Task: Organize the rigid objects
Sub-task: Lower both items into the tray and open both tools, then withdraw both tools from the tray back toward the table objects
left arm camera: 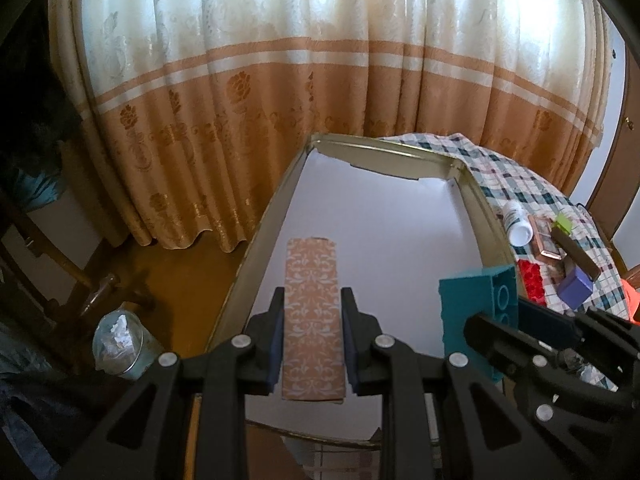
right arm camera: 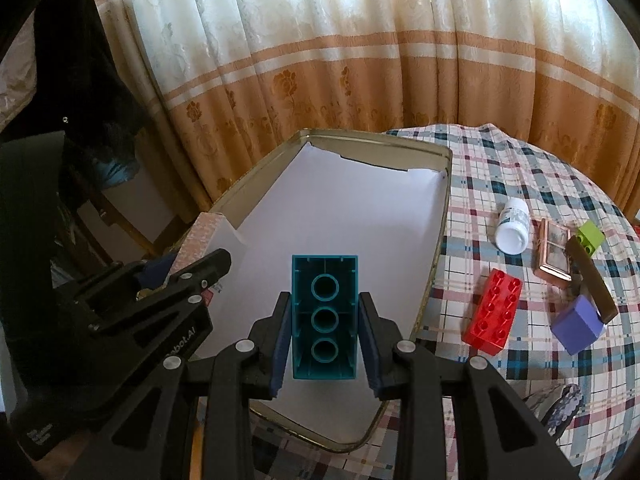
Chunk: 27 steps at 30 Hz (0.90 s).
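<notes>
Two tongs hold objects over a paper-lined tin tray

Above the tray (right arm camera: 438,216), the left tongs (left arm camera: 313,334) pinch a patterned pink box (left arm camera: 312,312) and the right tongs (right arm camera: 325,338) pinch a teal brick (right arm camera: 324,316); "bot.AI" is partly readable on the left tool.

The shallow gold-rimmed metal tin (right arm camera: 439,216) has a dull sheen and is lined with smooth matt white paper (right arm camera: 340,216). The teal plastic building brick (right arm camera: 324,316) looks satiny, the red plastic studded brick (right arm camera: 494,312) glossier. The checked tablecloth (right arm camera: 520,184) is soft woven cloth (slightly rumpled). The long peach box with white damask print (left arm camera: 313,320) looks like matt printed paper
</notes>
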Available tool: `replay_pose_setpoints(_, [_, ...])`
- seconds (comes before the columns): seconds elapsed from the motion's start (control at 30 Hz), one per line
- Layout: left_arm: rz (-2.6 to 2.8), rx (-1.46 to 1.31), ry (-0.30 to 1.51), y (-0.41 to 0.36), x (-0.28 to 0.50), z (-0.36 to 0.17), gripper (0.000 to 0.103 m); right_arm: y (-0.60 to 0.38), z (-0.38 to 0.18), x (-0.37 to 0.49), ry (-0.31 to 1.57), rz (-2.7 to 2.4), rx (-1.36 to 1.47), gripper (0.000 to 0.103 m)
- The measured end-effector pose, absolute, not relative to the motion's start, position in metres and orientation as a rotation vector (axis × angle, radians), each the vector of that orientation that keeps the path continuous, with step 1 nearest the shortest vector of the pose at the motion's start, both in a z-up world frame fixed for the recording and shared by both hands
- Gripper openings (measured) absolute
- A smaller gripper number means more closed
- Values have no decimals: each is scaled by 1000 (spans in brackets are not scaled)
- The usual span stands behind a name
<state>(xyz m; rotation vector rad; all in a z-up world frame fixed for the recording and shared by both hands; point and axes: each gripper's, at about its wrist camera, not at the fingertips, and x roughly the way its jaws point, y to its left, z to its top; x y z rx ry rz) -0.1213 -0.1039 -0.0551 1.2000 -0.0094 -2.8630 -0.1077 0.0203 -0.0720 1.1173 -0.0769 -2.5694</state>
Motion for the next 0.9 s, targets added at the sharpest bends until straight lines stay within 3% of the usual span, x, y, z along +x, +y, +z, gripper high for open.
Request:
replay_pose_setpoints(0.3, [-2818, 1228, -24, -105, -122, -62, 24, 20, -79, -116, -91, -2552, 1141, 35])
replay_pose_setpoints(0.4, [-2793, 1222, -20, -107, -121, -62, 26, 23, -78, -115, -110, -2546, 1141, 50])
replay_pose_setpoints(0.43, [-2792, 1223, -17, -108, -121, -61, 33, 25, -77, -115, -119, -2547, 1134, 57])
replay_pose_setpoints(0.47, [-2786, 1220, -12, -109, -121, -61, 48, 27, -76, -114, -123, -2564, 1123, 61])
replay_pose_setpoints(0.57, [-2790, 1218, 43, -111, -118, -57, 72, 36, -71, -110, -174, -2573, 1068, 63])
replay_pose_setpoints(0.73, [-2784, 1151, 42, -106, -114, -49, 96, 52, -63, -100, -225, -2625, 1003, 74])
replay_pose_setpoints(0.9, [-2801, 1132, 43, -100, -112, -44, 97, 73, -64, -94, -314, -2664, 1011, 74])
